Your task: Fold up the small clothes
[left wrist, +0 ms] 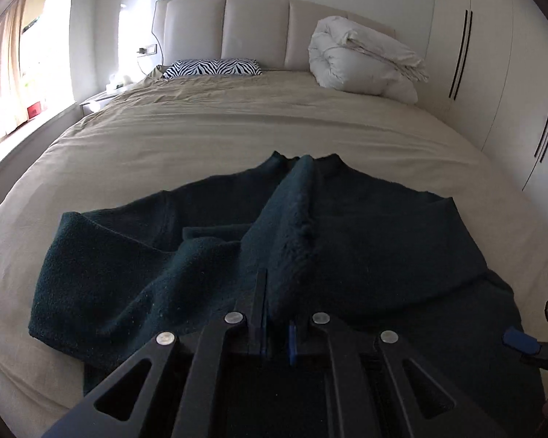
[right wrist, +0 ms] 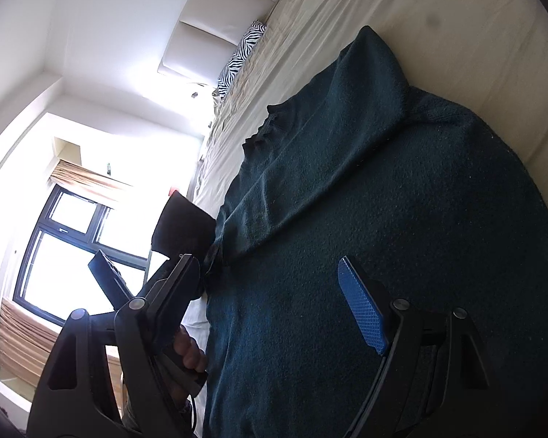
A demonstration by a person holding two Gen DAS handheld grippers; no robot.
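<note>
A dark green fleece sweater (left wrist: 365, 226) lies spread on the beige bed sheet (left wrist: 208, 138), collar pointing to the headboard. My left gripper (left wrist: 277, 332) is shut on a raised ridge of the sweater's fabric near its hem, lifting a fold that runs up towards the collar. The left sleeve (left wrist: 102, 255) lies out to the left. In the right wrist view the sweater (right wrist: 383, 189) fills the frame. My right gripper (right wrist: 274, 303) is open, rolled on its side over the sweater's lower part, with its blue pad (right wrist: 363, 314) showing. It also shows at the right edge of the left wrist view (left wrist: 529, 332).
A zebra-print pillow (left wrist: 212, 67) and a folded white duvet (left wrist: 361, 58) lie at the padded headboard (left wrist: 223, 33). White wardrobe doors (left wrist: 500, 84) stand to the right of the bed. A window with curtains (left wrist: 7, 73) is on the left.
</note>
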